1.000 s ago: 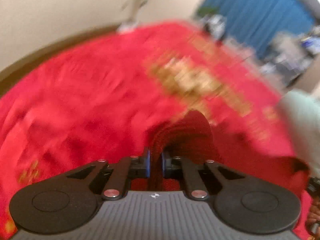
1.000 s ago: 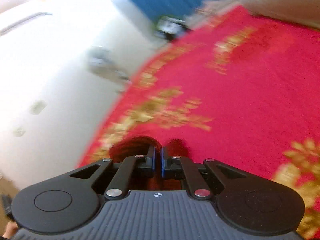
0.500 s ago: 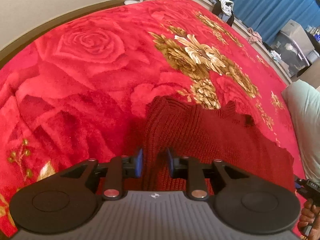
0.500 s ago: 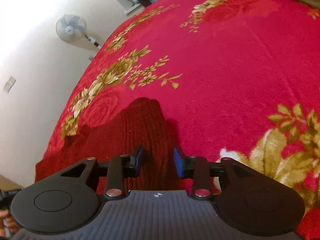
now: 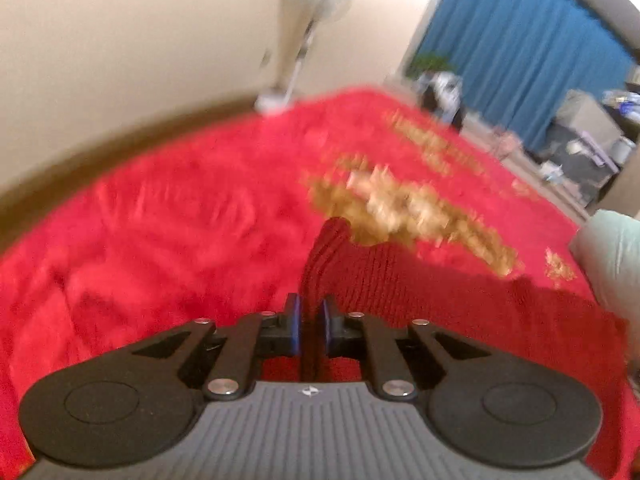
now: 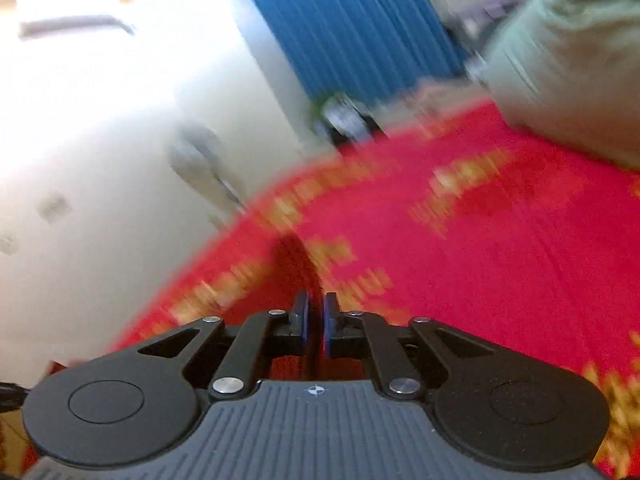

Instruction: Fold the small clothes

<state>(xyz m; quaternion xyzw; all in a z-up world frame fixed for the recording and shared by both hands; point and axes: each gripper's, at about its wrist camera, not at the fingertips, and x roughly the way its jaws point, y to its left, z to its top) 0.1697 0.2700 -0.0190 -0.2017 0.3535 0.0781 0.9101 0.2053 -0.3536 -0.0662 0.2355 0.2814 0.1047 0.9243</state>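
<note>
A dark red knitted garment [image 5: 420,280] is lifted above a bright red blanket with gold flowers [image 5: 180,220]. My left gripper [image 5: 310,320] is shut on one edge of the garment, and the knit stretches away to the right. In the right wrist view my right gripper [image 6: 315,318] is shut on another edge of the same garment [image 6: 294,256], which shows as a dark red fold just ahead of the fingers. Both views are blurred by motion.
The red blanket [image 6: 500,260] covers a wide bed. A cream wall and a standing fan [image 5: 312,8] lie beyond its far edge. Blue curtains [image 5: 520,48] hang at the back. A pale green pillow [image 6: 568,60] lies at the right.
Both grippers were open around the garment's edges half a second ago. Both have since shut on the knit and lifted it, and the cameras have tilted up toward the wall.
</note>
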